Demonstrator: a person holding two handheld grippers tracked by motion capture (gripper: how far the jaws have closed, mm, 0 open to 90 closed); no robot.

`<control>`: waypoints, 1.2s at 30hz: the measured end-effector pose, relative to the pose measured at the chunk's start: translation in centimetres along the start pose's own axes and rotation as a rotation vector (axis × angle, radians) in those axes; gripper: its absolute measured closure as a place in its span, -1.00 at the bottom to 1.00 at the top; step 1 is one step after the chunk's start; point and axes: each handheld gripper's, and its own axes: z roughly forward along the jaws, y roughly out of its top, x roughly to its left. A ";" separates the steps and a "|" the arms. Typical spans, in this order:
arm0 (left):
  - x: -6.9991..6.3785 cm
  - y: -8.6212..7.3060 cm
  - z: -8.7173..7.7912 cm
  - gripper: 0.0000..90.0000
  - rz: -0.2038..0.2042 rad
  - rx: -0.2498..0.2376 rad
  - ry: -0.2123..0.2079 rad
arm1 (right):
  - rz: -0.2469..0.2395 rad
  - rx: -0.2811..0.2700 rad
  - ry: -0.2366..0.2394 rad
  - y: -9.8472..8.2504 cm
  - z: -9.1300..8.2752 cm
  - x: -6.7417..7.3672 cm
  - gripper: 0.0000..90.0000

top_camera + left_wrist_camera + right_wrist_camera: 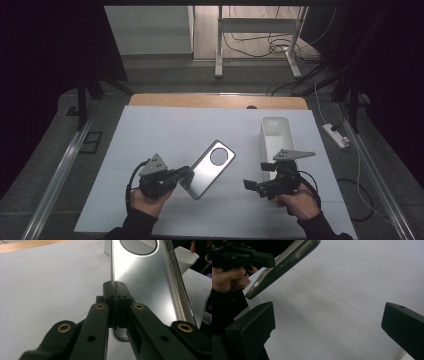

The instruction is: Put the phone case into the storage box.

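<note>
The silver phone case (209, 169) is being held up over the white table (165, 130), its long axis running on a diagonal from the near middle of the table toward the far right corner. The end with the round camera cutout (219, 156) is pointing away from the person and to the right; the plain end is pointing back toward the near left. In the high view the broad back face is tilting up toward the camera and catching the light.

The left gripper (183, 175) is clamping the case at its near, plain end, with both black jaws pressed together on the thin edge. In the left gripper view the case (147, 282) is rising straight ahead from between the jaw tips, edge on to the jaws, and the cutout is showing at the far top.

The right gripper (251, 186) is hovering over the near right part of the table, pointing left toward the case, well apart from it. Its jaws are standing wide apart with nothing but bare table between them. In the right gripper view the case (284, 263) is slanting across the upper left, beyond the jaw tips, with the left hand (229, 277) beside it.

A white bin (276, 137) is sitting near the far right edge of the table, just beyond the right gripper.
</note>
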 end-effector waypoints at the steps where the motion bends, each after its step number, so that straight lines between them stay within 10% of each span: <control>1: 0.0 0.0 0.1 0.99 0.003 0.002 0.000 | 0.006 0.004 0.007 0.1 0.2 0.1 -1.00; 36: -1.4 -0.1 1.3 0.99 0.046 -0.021 0.004 | 0.072 0.090 0.082 2.2 4.8 2.0 -0.99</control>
